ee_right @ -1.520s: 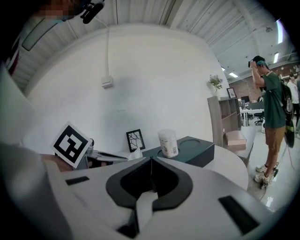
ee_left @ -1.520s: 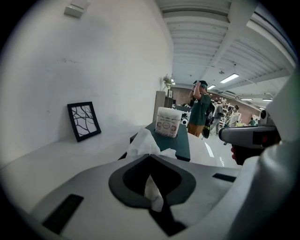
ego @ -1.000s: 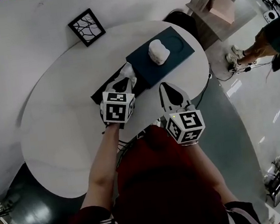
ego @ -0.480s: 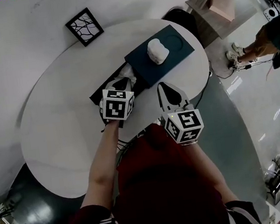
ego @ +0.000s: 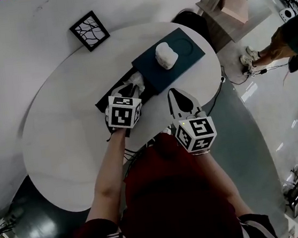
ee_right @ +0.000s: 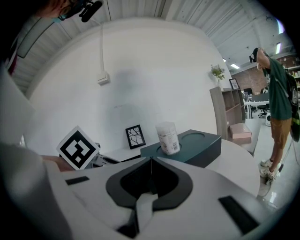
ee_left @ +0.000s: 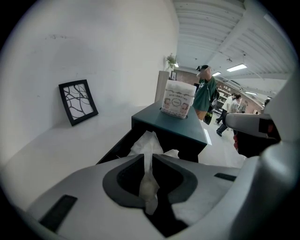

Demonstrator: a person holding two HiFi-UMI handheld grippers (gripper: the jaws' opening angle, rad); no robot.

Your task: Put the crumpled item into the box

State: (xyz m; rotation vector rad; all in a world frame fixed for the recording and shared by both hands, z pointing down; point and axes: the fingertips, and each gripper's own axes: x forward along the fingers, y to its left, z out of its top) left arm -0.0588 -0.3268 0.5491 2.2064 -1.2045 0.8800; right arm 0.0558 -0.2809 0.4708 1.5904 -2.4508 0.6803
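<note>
A crumpled white tissue (ego: 135, 81) hangs pinched in my left gripper (ego: 132, 86), which is shut on it. In the left gripper view the tissue (ee_left: 149, 180) runs down between the shut jaws of the left gripper (ee_left: 151, 158), right over the open dark box (ee_left: 116, 147). The box's teal lid (ego: 187, 57) lies askew across its far end, and a white container (ego: 166, 55) stands on the lid. My right gripper (ego: 176, 93) hovers near the table's front edge, right of the box. Its jaws are shut with nothing between them (ee_right: 150, 161).
A round white table (ego: 58, 127) carries everything. A black-framed picture (ego: 90, 30) leans against the wall at the table's back. A wooden shelf (ego: 232, 3) and a standing person (ego: 285, 40) are on the floor to the right. My own torso fills the foreground.
</note>
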